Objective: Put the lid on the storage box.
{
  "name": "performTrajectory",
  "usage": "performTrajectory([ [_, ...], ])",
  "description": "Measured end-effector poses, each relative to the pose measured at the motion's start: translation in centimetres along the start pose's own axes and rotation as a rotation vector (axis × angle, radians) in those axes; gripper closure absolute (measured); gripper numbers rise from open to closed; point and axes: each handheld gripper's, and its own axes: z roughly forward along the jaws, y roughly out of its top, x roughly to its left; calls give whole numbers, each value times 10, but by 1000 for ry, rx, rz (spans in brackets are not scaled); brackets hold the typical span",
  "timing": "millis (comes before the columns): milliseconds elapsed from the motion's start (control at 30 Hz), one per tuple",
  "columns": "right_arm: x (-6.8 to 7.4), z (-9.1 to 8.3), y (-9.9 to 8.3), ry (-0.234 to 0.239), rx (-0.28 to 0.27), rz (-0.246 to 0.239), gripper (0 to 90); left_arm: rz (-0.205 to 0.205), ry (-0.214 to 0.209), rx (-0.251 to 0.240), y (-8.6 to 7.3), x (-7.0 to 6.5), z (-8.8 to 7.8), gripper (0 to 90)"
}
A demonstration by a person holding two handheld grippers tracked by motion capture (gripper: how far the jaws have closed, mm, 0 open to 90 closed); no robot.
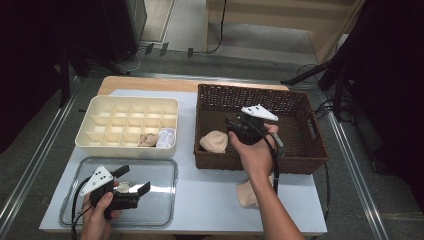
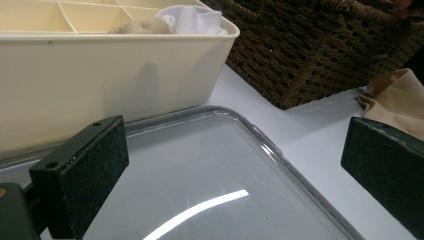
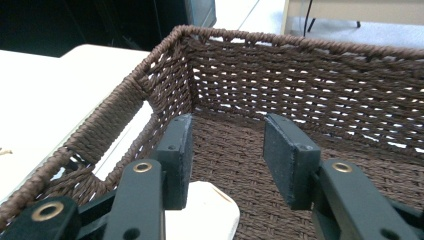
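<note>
beige sock [image 1: 214,141] lay in wicker basket [image 1: 300,160], near its left wall, right gripper [image 1: 239,125] above it half-open and empty, so closing early risked pinching air or snagging the weave.

Even overhead light, dark surroundings, glare streak on clear lid [image 2: 210,165], soft focus

Your left hand [image 1: 100,207] enters from the bottom edge and grips the left gripper [image 1: 134,180] low over the clear tray [image 1: 165,200], jaws spread wide with nothing between them. Your right forearm [image 1: 272,210] reaches forward past the tray's right side; your right hand [image 1: 255,150] holds the right gripper [image 3: 227,160] tilted downward, jaws half apart, gap empty.
</note>
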Motion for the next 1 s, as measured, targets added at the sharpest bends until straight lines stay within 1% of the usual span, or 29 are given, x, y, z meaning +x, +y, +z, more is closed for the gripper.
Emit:
performTrajectory([
  [33, 0, 3, 1, -2, 13, 0, 580, 0, 1, 0, 0, 0, 0, 0],
  [100, 0, 7, 1, -1, 20, -11, 581, 2, 1, 3, 0, 0, 0, 0],
  [300, 3, 24, -5, 9, 93, -24, 579, -6, 1, -3, 1, 2, 0, 0],
  [333, 4, 26, -5, 8, 109, -25, 579, -5, -1, -2, 1, 3, -1, 0],
  [367, 4, 28, -4, 3, 114, -33, 576, -4, -2, -1, 1, 3, -1, 0],
  [433, 4, 32, -4, 14, 131, -22, 574, -7, 0, 0, 1, 4, -1, 0],
  [567, 5, 41, -6, -1, 179, -36, 574, -12, -1, -4, 1, 5, -1, 0],
  [633, 5, 46, -8, -1, 210, -38, 575, -16, -3, -7, 1, 5, -1, 0],
  [667, 5, 48, -8, -4, 217, -38, 576, -16, -3, -7, 1, 5, -1, 0],
  [700, 5, 50, -9, -6, 227, -38, 578, -17, -1, -6, 1, 6, -1, 0],
  [733, 6, 53, -10, 4, 242, -25, 584, -17, -1, -4, 1, 6, -1, 0],
  [833, 8, 58, -12, 7, 264, -15, 588, -14, -1, -3, 0, 6, -1, 0],
  [900, 8, 62, -15, 16, 297, -4, 590, -15, -1, -3, 0, 6, -1, 0],
  [1000, 9, 67, -17, 10, 338, 8, 596, -15, 0, -3, 0, 6, -1, 0],
])
